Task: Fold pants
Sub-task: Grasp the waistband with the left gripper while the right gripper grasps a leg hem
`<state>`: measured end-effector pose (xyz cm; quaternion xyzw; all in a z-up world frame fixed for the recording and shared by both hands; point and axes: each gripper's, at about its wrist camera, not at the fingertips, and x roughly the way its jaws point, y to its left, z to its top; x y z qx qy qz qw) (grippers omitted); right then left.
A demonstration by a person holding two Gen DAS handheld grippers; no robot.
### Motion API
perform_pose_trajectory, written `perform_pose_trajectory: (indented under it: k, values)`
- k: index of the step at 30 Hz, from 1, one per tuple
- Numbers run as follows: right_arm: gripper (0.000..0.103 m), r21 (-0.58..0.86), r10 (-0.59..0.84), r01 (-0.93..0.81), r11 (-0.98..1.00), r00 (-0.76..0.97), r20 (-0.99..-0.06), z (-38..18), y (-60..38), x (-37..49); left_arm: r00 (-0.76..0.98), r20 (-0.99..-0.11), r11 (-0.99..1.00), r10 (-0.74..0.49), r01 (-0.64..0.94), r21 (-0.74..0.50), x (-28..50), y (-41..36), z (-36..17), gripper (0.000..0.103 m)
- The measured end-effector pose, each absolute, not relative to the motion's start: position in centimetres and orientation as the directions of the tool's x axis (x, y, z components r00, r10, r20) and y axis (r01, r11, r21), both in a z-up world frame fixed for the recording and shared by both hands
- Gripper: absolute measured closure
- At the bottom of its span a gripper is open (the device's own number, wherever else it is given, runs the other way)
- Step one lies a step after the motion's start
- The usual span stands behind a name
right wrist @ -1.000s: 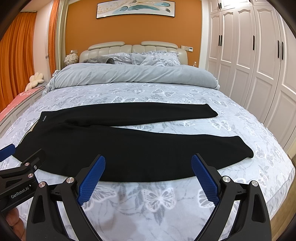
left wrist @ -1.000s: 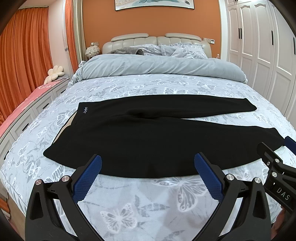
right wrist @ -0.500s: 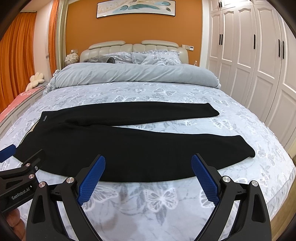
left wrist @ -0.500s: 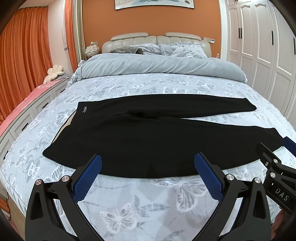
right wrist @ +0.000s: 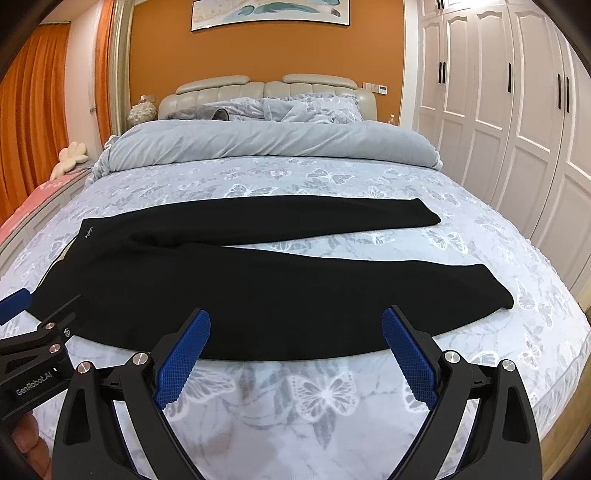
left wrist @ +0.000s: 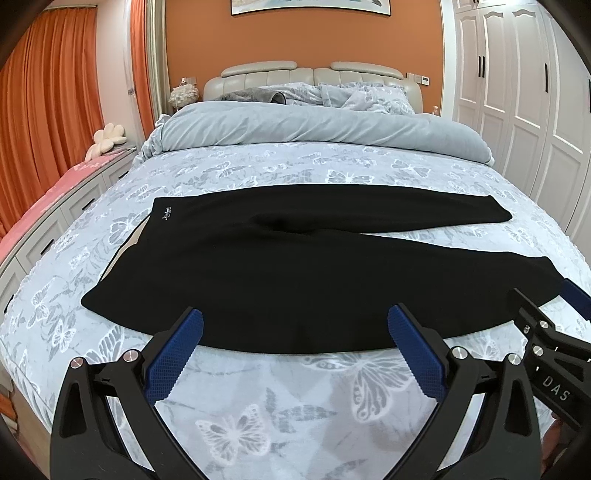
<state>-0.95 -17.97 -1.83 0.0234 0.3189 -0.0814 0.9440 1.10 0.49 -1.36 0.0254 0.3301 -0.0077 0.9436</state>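
Both tools, left tool (left wrist: 295, 332) and right tool (right wrist: 295, 328), gape empty over the flat black fabric pants (left wrist: 295, 266); folding unstarted, near leg's edge at twelve o'clock needs gripping.

A bed (left wrist: 295, 398) with a butterfly-print sheet fills the middle of the frame; a grey duvet (left wrist: 317, 127) lies rolled across its far end; orange curtains (left wrist: 48, 122) hang at the left; white wardrobe doors (right wrist: 517, 110) line the right; a framed picture (right wrist: 269, 13) hangs at top centre.
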Motion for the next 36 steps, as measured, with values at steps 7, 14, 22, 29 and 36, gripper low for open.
perform_pose_trajectory:
  k: [7,14,22,29,36]
  values:
    - [0.011,0.029,-0.063,0.11,0.994,0.747,-0.662,-1.0,-20.5,1.2,0.759,-0.651,0.999,-0.024,0.047,0.017,3.3,2.0,-0.3,0.005]
    - [0.011,0.072,-0.081,0.179,0.981,0.72,-0.689,1.0,-35.5,10.7,0.707,-0.707,0.999,0.019,-0.047,-0.021,15.0,9.9,1.3,0.005]
    - [0.011,0.148,-0.134,0.383,0.912,0.619,-0.774,-5.1,-52.7,26.8,0.573,-0.791,0.964,0.214,-0.255,0.076,33.0,19.4,-3.4,0.005]
    - [0.011,0.065,-0.161,0.378,0.923,0.535,-0.829,-9.5,-55.9,36.7,0.486,-0.856,0.929,0.175,-0.371,-0.02,42.0,26.1,-8.9,0.005]
    - [0.033,0.034,-0.151,0.337,0.941,0.506,-0.849,-13.6,-55.1,40.1,0.445,-0.872,0.939,0.206,-0.339,0.049,45.5,25.8,-12.2,0.016]
